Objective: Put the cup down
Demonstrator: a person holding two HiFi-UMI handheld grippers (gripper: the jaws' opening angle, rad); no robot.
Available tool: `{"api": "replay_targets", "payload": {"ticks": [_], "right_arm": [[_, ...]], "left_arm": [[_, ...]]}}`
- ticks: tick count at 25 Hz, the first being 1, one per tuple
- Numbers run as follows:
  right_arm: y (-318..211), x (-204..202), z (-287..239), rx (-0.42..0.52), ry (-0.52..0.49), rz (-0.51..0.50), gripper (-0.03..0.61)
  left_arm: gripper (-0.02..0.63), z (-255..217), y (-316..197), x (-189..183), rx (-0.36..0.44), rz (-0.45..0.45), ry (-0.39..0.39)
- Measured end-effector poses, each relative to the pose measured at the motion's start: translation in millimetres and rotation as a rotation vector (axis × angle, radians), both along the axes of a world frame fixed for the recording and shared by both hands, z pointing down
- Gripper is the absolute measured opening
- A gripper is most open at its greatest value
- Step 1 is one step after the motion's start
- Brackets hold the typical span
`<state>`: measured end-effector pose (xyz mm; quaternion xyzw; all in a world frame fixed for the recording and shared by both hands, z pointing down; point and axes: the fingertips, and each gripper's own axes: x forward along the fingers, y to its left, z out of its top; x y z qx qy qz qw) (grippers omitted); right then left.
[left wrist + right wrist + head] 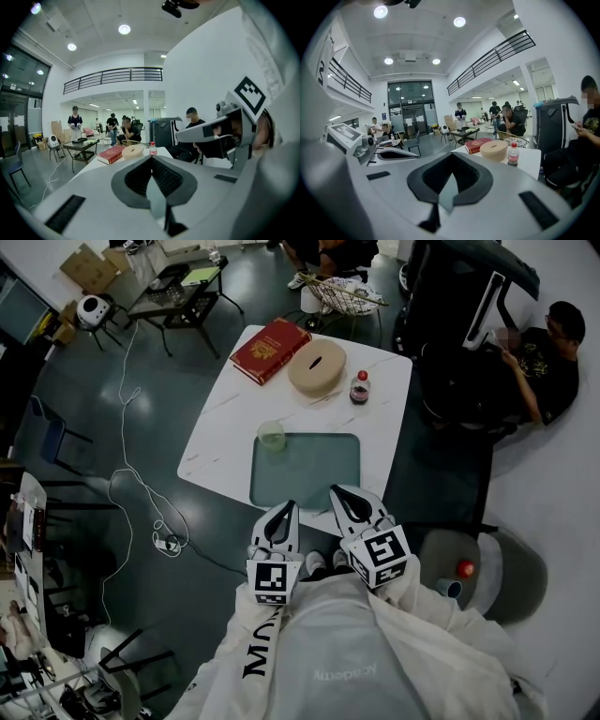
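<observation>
Your left hand-held gripper (290, 506) and right hand-held gripper (339, 491) are both closed on nothing. The cup (271, 435) stands on the table (225, 442) ahead of the left one, at the far-left corner of the green mat (309, 472); contents unreadable. A red-capped bottle (359, 388) stands further ahead.

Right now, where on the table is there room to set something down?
The green mat is bare, apart from the cup at its far-left corner. The white table left of the mat is free. The far edge is crowded: red book, round tan object, bottle.
</observation>
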<state>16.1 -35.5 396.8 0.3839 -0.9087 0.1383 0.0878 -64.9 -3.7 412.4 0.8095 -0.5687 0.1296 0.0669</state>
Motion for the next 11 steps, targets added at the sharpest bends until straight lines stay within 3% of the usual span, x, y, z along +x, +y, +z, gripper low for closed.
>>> {"api": "replay_targets", "payload": {"ticks": [11], "right_arm": [[-7.4,2.0,-2.0,-0.002,0.002,0.009,0.005]], "left_arm": [[0.012,1.2,-4.9,-2.8,-0.013,-0.009,-0.007]]}}
